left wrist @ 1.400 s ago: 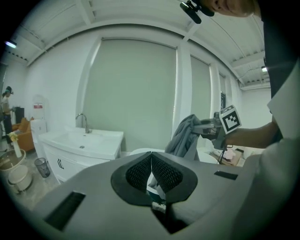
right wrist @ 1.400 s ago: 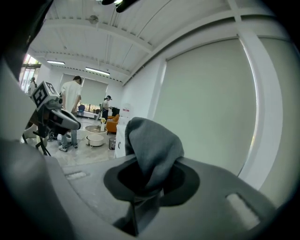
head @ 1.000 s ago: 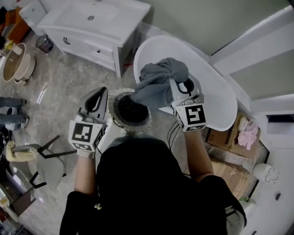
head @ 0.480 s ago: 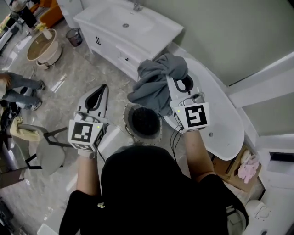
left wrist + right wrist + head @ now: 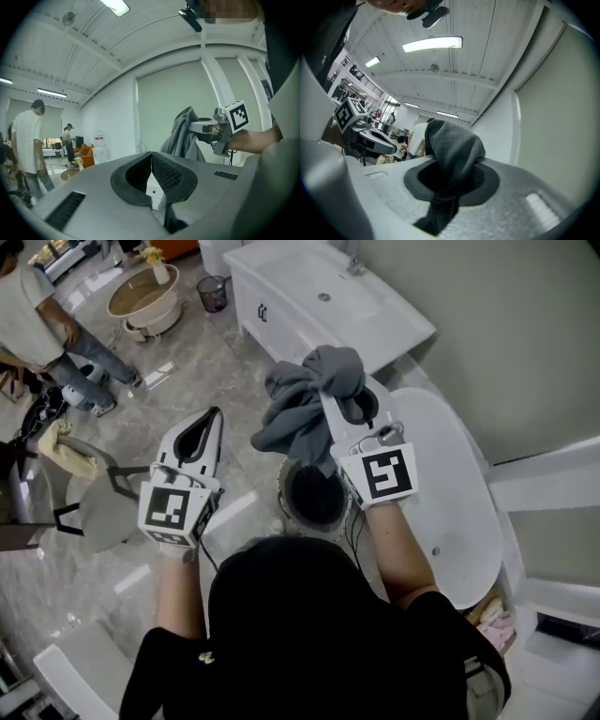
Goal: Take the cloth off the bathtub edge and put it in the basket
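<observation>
Since a second ago the cloth (image 5: 300,413) has left the bathtub (image 5: 450,493) and now hangs in the air above the basket (image 5: 286,507), so it is off the edge but not yet inside. The right gripper (image 5: 339,401) holds it: its jaws are nearly closed and pinch a bunched fold. One hump of cloth rises above the pads and a tail runs down between them toward the camera. Most of the fabric hangs on the left side of the jaws. I think this is the danger: if the jaws let go from this height, the loose left part may land on the rim or on the floor beside the basket. The small pinch may also slip too early. The left gripper (image 5: 211,418) waits beside the basket, jaws closed on nothing.
</observation>
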Demonstrator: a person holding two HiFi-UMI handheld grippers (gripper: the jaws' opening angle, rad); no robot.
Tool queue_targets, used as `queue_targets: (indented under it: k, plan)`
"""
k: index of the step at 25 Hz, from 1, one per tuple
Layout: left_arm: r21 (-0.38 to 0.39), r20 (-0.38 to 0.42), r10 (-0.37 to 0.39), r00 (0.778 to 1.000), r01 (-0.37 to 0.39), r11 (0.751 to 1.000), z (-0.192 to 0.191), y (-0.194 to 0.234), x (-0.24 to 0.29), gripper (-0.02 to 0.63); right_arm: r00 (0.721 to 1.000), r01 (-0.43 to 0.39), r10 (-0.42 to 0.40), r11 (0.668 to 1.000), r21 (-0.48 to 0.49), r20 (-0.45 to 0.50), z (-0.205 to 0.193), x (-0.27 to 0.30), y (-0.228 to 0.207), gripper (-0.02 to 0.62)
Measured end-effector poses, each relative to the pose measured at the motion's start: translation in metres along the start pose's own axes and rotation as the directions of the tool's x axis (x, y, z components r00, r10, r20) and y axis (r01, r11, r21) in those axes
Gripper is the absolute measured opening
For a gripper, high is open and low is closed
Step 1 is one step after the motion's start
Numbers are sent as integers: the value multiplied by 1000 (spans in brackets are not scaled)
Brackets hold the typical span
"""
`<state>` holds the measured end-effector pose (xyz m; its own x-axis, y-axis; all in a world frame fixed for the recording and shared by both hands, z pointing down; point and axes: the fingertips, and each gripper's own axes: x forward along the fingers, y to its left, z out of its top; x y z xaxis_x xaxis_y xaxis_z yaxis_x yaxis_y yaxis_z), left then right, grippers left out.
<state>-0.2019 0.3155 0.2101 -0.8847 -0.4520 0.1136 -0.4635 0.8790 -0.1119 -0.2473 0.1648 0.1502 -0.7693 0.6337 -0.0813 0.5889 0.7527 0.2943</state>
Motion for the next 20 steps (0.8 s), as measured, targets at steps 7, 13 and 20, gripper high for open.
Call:
queue_targets:
  k: [7,13,20]
  plan:
    - [-4,-22,115,993,-115,993,-10,34,-31,15,987,-156,154,987,40,47,9,43,49,67]
    - [-11,-41,186,982,-186,982,-24,56,-65,15,967,-248,243,967,61,77,15,62,96,69]
    - [-12,-52,180,982,-181,983,-32,50,-75,15,964,-261,253,960,101,84,2,58,111,69]
